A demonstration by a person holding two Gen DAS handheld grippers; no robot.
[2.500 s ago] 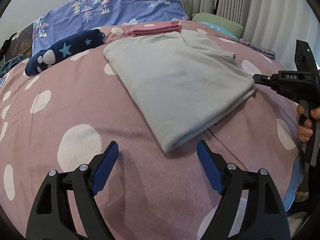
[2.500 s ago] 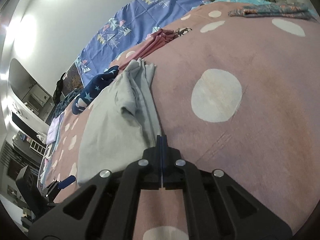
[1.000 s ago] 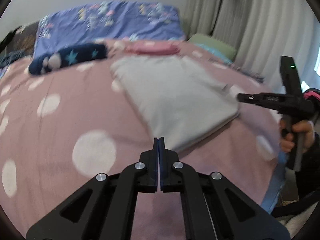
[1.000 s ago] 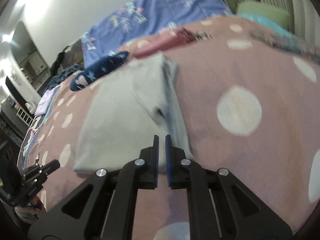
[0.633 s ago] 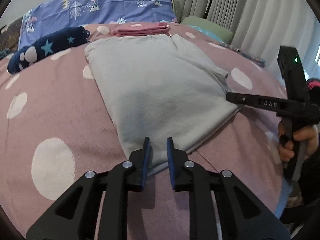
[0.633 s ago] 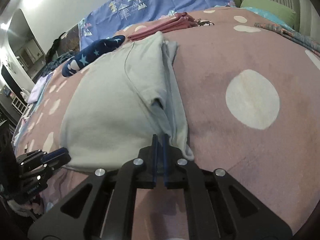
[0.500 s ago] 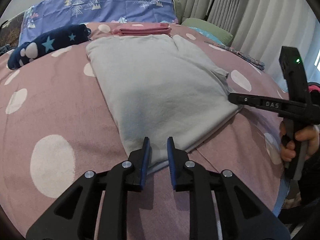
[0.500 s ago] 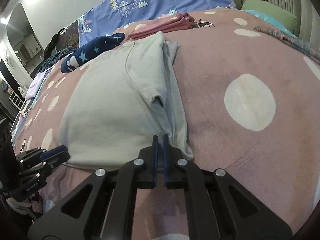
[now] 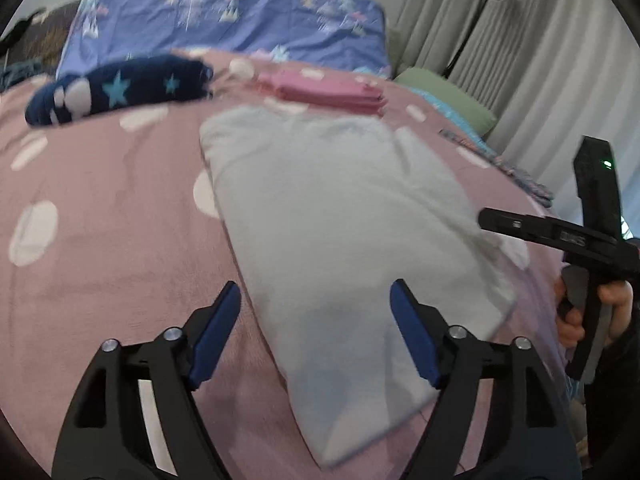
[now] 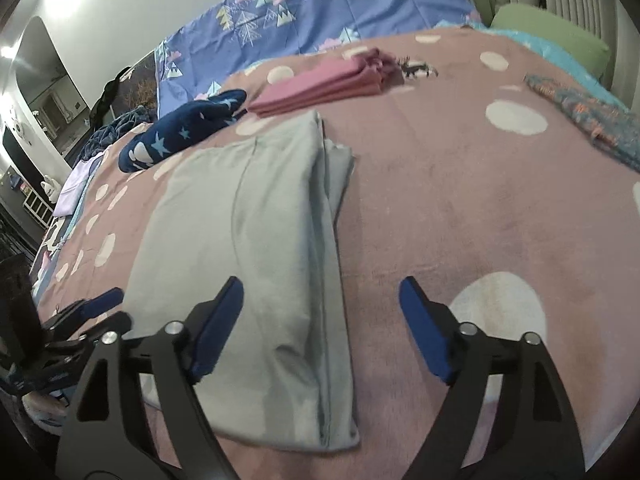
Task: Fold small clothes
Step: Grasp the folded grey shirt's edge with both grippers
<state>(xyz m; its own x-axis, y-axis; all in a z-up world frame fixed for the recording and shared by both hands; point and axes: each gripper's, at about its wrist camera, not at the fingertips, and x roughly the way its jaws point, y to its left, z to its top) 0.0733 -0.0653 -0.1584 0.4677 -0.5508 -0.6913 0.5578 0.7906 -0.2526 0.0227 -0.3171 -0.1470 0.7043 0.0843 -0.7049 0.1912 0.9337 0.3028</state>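
On the pink white-spotted bed cover, a folded pale grey cotton garment lies flat.
Both tools, left and right, are opening, unpinched, straddling its near corners; bare cover flanks both sides.

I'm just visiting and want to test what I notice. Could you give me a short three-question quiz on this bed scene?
1. True or false: the left tool is clamped on the grey garment.
2. Which lies nearest the pillows? A) the pink folded stack B) the grey garment C) the right tool
3. Fill in: the navy item is patterned with ____.

Key: 1. False: both tools' jaws are opening, with the garment's near edge lying free between them. 2. A. 3. Stars.
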